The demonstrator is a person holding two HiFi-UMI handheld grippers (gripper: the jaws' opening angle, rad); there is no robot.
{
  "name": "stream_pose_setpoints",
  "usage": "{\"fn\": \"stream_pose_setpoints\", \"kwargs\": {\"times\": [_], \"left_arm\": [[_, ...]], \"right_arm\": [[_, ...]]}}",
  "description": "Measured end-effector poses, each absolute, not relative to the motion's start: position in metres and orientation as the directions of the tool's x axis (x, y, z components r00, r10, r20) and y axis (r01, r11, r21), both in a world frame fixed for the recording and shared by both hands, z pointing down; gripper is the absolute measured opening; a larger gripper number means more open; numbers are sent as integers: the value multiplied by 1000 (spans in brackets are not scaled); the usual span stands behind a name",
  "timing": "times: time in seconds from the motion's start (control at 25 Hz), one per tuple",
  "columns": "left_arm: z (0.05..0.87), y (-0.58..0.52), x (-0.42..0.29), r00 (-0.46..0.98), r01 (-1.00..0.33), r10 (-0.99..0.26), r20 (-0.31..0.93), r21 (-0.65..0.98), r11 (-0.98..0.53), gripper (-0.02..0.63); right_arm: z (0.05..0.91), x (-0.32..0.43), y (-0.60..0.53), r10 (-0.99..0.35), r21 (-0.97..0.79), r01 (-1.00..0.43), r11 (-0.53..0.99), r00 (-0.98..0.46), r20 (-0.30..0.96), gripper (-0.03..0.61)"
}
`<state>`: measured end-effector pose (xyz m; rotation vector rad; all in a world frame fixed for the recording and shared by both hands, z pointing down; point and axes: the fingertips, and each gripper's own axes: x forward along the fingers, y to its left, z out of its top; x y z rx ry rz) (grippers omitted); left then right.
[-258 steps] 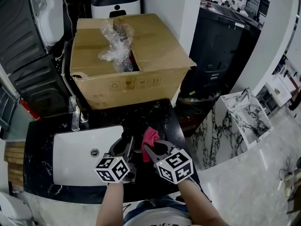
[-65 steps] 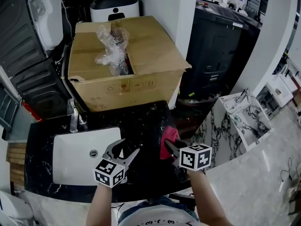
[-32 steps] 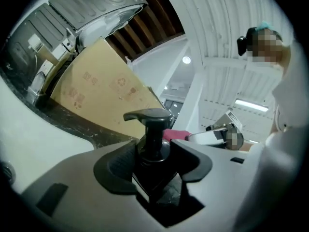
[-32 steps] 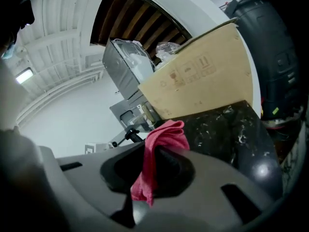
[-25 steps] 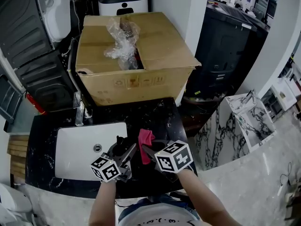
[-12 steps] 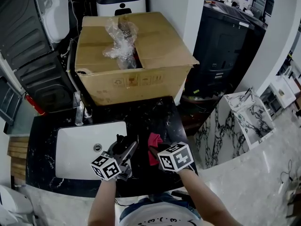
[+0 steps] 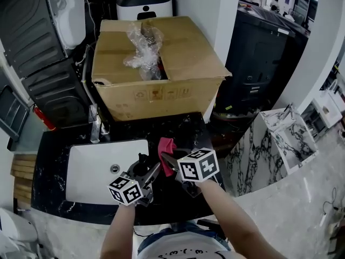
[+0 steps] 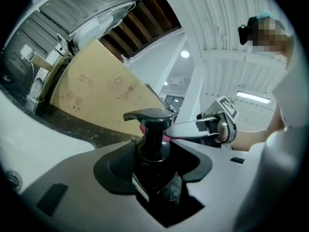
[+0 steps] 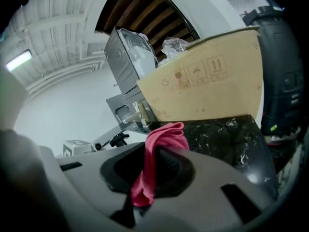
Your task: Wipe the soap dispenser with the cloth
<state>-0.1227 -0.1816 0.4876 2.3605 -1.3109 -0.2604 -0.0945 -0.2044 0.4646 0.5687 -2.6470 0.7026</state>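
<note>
Left gripper view, soap dispenser (image 8: 154, 151) upright

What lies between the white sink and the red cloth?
The black soap dispenser, clamped in the left gripper; the head view shows it, sink left, cloth right.

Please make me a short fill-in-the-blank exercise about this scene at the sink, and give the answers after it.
1. The left claw is shut on the black ____.
2. The red cloth hangs pinched in the ____.
3. Behind the white sink stands a large ____ box.

Answers: soap dispenser; right claw; cardboard.
</note>
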Motion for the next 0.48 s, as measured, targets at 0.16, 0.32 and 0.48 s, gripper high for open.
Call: {"fn": "stream_pose_setpoints", "kwargs": {"times": [0.16, 0.32, 0.48], "left_arm": [[487, -183, -120, 541, -772, -840, 50, 428, -471, 229], [486, -186, -104, 598, -780, -793, 114, 308, -544, 229], [489, -190, -78, 659, -751, -721, 215, 138, -646, 230]], "right_arm": [[490, -74, -214, -331, -363, -550, 752, -791, 514, 52], [516, -48, -213, -333, -335, -604, 723, -730, 597, 52], [507, -22, -214, -385, -389, -635, 668, -741, 549, 52]]}}
